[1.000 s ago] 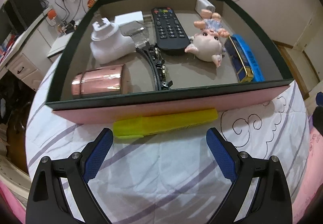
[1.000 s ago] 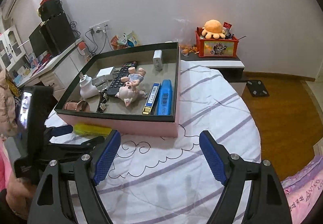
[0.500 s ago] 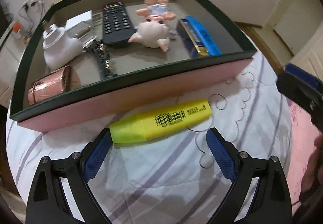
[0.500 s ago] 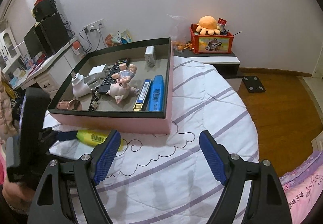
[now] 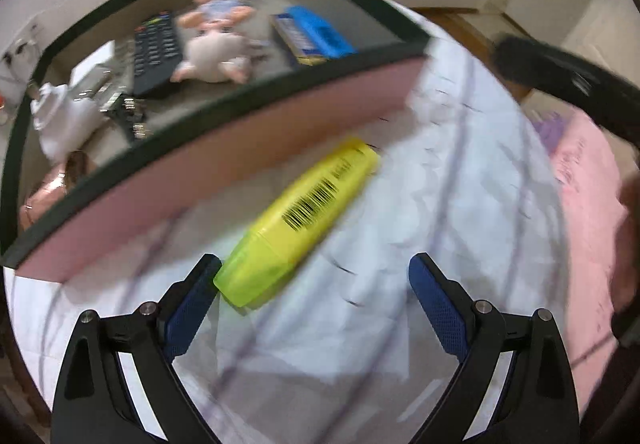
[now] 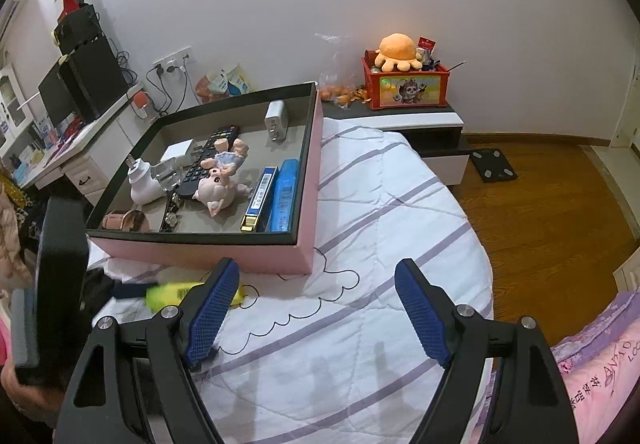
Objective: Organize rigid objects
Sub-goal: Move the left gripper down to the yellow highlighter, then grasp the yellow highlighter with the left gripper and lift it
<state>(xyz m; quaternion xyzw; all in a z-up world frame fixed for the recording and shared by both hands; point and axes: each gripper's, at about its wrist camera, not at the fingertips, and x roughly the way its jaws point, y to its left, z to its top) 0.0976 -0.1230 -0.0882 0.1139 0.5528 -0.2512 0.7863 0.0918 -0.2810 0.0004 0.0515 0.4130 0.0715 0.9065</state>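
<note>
A yellow highlighter (image 5: 304, 220) with a barcode lies slanted on the white striped cover, just outside the pink wall of the box (image 5: 224, 164). My left gripper (image 5: 314, 296) hangs open over it, the cap end close to the left fingertip (image 5: 198, 292), the pads apart from it. From the right wrist view the highlighter (image 6: 172, 294) shows at lower left, with the left gripper's body (image 6: 60, 284) beside it. My right gripper (image 6: 316, 308) stands open above the cover, nothing between its fingers. Inside the box (image 6: 208, 248) lie a remote (image 6: 208, 160), a pig figurine (image 6: 218, 188) and a blue case (image 6: 284, 196).
The box also holds a white bottle (image 6: 142, 182), a copper tin (image 6: 124, 220) and a white charger (image 6: 276, 120). A nightstand (image 6: 400, 120) with a red toy crate (image 6: 406, 88) stands behind the bed. Wooden floor (image 6: 540, 212) lies to the right, a desk (image 6: 92, 140) to the left.
The left gripper moved in over the highlighter and rolled, so the pen now lies slanted and larger between its open fingers. The right gripper kept still and open.
</note>
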